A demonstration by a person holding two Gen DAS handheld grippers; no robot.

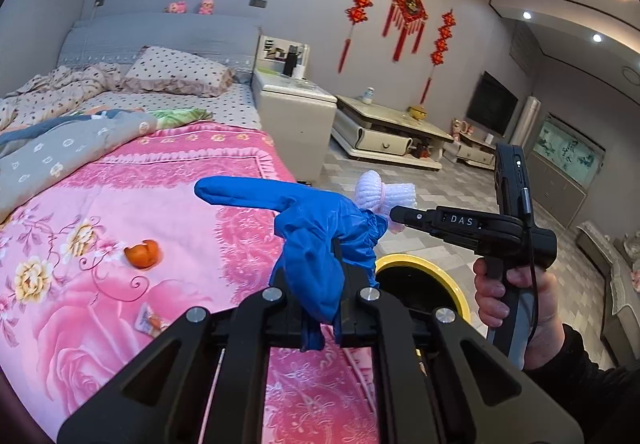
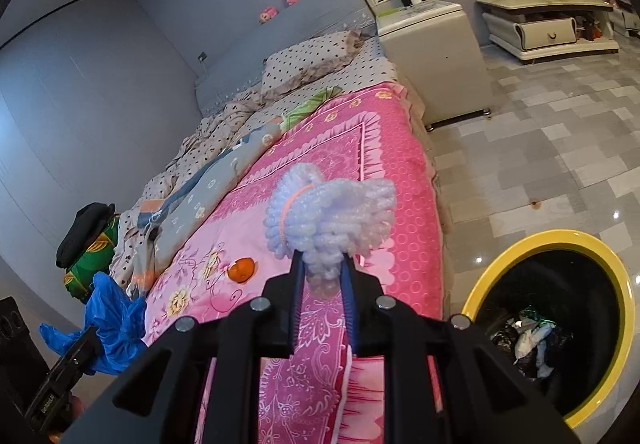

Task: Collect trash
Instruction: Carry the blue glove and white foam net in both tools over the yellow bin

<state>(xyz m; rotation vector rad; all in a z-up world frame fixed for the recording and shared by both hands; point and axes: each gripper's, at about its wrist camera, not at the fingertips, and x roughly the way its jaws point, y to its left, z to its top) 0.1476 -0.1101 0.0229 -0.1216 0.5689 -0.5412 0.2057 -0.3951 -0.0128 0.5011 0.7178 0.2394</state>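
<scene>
While both tools (image 1: pixel 338 264) (image 2: pixel 322 276) grip blue glove (image 1: pixel 312 236) and foam net (image 2: pixel 332 203), the bin (image 2: pixel 480 296) stands beside the bed edge (image 2: pixel 434 179).

The letters "DAS" stand in white on the black body of the right gripper (image 1: pixel 394 213).

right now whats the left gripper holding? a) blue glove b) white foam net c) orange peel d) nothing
a: the left gripper is shut on the blue glove, while the white foam net sits in the right gripper and the orange peel lies on the pink bedspread.
</scene>
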